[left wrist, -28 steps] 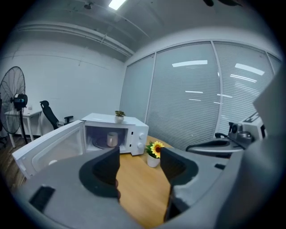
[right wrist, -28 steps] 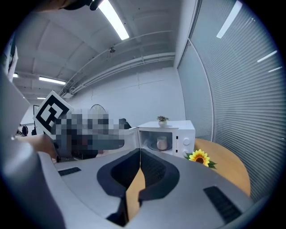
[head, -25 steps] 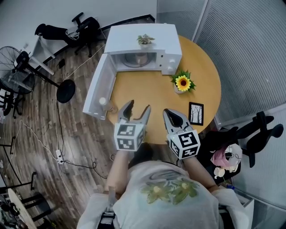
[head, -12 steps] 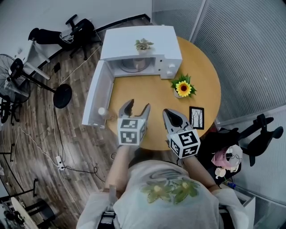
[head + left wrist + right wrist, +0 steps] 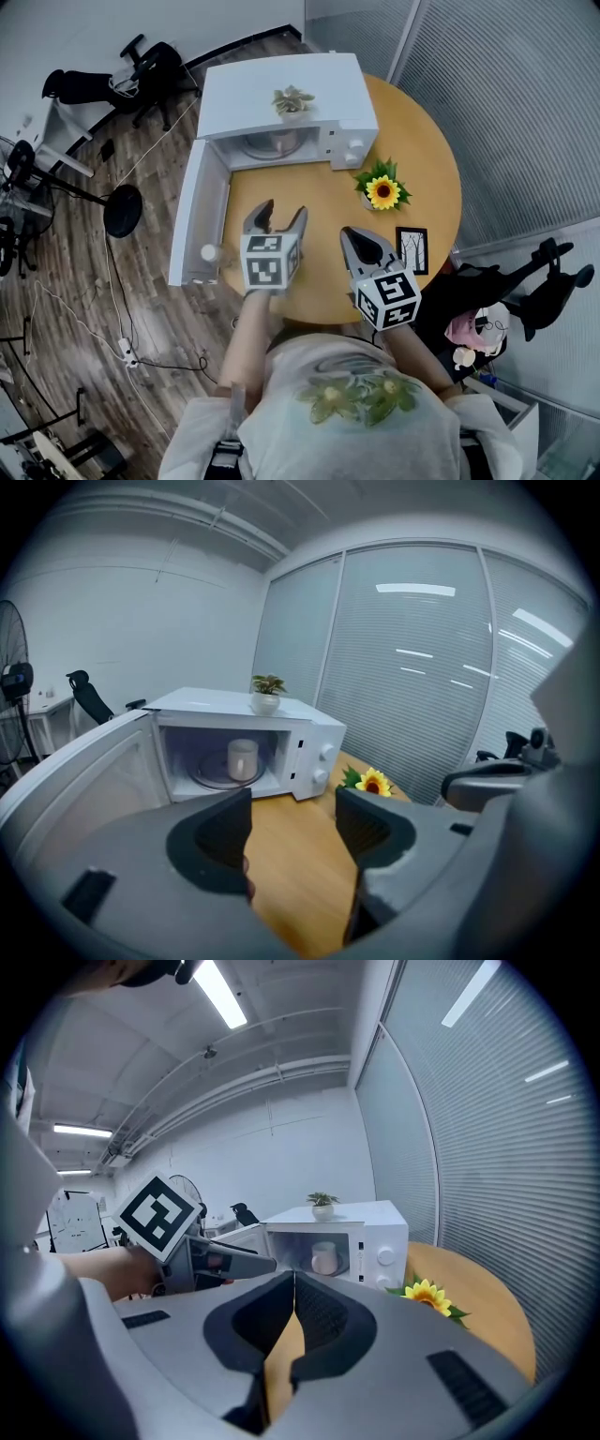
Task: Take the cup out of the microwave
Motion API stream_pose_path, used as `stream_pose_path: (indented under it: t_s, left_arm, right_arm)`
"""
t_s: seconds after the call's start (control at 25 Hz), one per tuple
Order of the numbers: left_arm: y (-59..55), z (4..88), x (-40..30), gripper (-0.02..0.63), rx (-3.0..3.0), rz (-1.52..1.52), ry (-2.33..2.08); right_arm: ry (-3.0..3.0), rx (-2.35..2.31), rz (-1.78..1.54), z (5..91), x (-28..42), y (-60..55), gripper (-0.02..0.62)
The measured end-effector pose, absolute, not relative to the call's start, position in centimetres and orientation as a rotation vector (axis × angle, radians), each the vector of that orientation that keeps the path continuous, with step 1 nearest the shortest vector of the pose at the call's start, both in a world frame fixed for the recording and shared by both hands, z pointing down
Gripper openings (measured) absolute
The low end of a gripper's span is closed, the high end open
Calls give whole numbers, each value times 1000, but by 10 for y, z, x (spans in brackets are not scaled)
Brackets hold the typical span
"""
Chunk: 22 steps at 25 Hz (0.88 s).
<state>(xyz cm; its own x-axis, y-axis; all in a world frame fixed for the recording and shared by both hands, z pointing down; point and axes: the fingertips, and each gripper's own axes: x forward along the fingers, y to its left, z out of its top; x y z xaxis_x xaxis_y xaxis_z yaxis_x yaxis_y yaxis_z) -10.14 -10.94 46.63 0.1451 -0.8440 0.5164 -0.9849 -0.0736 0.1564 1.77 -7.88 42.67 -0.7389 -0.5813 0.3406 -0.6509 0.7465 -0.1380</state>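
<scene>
The reach should be made straight and level across the worktop (image 5: 314,197) into the microwave (image 5: 248,80), whose door (image 5: 199,216) is swung wide, so that neither frame nor door is struck. The left hand-held gripper (image 5: 279,217) is held with jaws apart and empty, well short of the cavity. The right hand-held gripper (image 5: 354,242) is pressed together on nothing. The cup (image 5: 242,758) is stood upright on the microwave's turntable; its contents cannot be told.

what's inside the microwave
A pale cup stands on the glass turntable, with the door open. In the head view the microwave hides most of its own cavity.
</scene>
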Motion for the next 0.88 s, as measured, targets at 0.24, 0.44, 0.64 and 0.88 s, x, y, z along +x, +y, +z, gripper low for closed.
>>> stream_pose_path:
  t_s: [0.24,0.44,0.64,0.88]
  left_arm:
    - [-129,482,-116,264,1946,439,-1718]
    - [-146,486,-126,263,1947,448,-1704]
    - [-164,488,-136,263,1945,446,-1693]
    - [-189,495,-143,262,1936,467,-1680]
  right_arm:
    - [-2647,980,378,434,10,-96,17]
    - [-2632,993,392,439,1,-109,17]
    - [-2617,1006,407,443,-7,-119,17]
    - [-2599,1038,425,450,-11,-130,17]
